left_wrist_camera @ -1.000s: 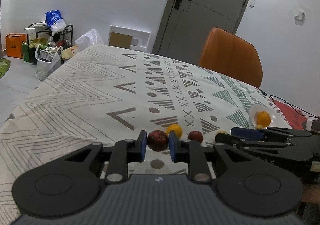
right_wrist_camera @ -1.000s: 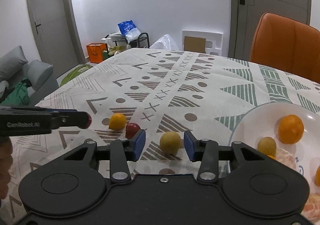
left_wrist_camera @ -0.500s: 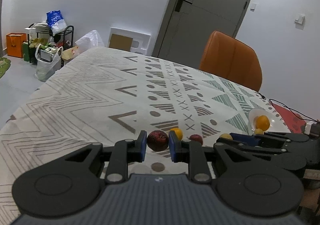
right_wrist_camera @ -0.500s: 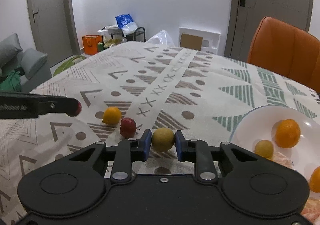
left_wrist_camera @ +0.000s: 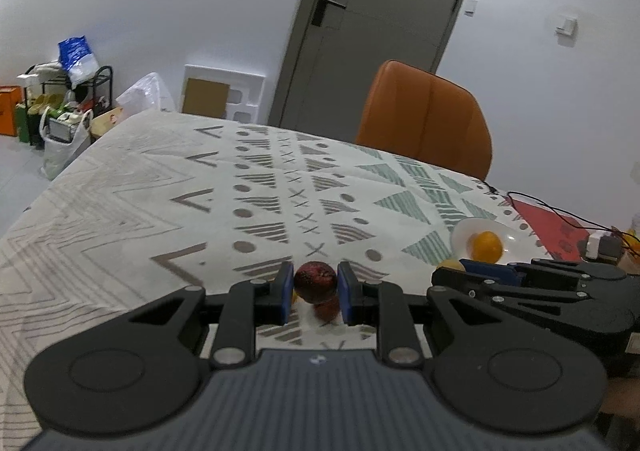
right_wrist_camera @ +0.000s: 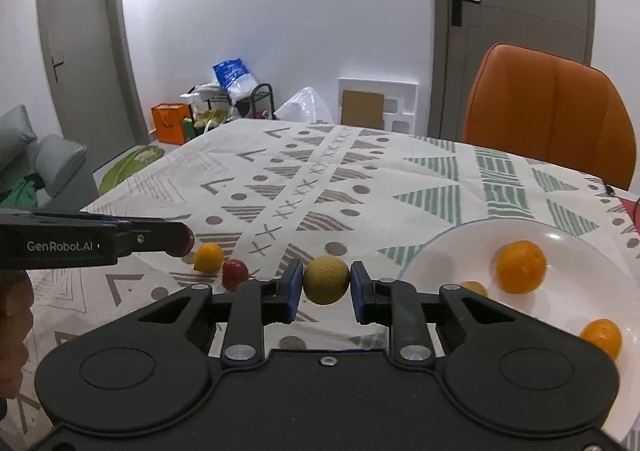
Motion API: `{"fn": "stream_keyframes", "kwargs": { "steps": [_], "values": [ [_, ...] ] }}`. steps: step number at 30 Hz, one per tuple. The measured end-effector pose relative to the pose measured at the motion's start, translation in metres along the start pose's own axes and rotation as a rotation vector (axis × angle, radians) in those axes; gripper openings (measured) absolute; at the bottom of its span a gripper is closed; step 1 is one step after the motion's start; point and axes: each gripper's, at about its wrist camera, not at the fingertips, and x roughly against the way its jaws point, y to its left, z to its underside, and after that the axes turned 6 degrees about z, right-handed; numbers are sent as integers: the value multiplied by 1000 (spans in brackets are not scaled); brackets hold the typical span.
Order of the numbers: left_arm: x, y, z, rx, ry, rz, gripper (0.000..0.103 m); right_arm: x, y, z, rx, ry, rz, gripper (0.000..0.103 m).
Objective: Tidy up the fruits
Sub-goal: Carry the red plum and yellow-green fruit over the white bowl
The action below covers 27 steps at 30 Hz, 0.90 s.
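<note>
Both fruit-clamping grippers lifted, down-tilted.

Matte black claw; blue pads; silver screws; white "GenRobot.AI" lettering

A dark red, mottled fruit sat pinched between the left gripper's blue pads, clear of the patterned surface. A dull yellow-green round fruit was clamped likewise in the right gripper. A small yellow fruit and a red one lay touching on the cloth. Three oranges rested on the white plate.
</note>
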Motion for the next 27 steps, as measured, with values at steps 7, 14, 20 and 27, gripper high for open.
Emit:
{"fn": "stream_keyframes", "kwargs": {
  "steps": [7,14,20,27],
  "values": [
    [-5,-18,-4,-33,-2,33,22,11,-15,0,-28,-23,31,24],
    [-14,-36,-6,-66,10,61,22,19,-33,6,-63,-34,59,24],
    [-22,-51,-7,-93,19,83,22,23,-49,9,-99,-44,85,24],
    [-32,-68,-12,-121,22,105,22,27,-70,13,-134,-53,118,24]
  ]
}}
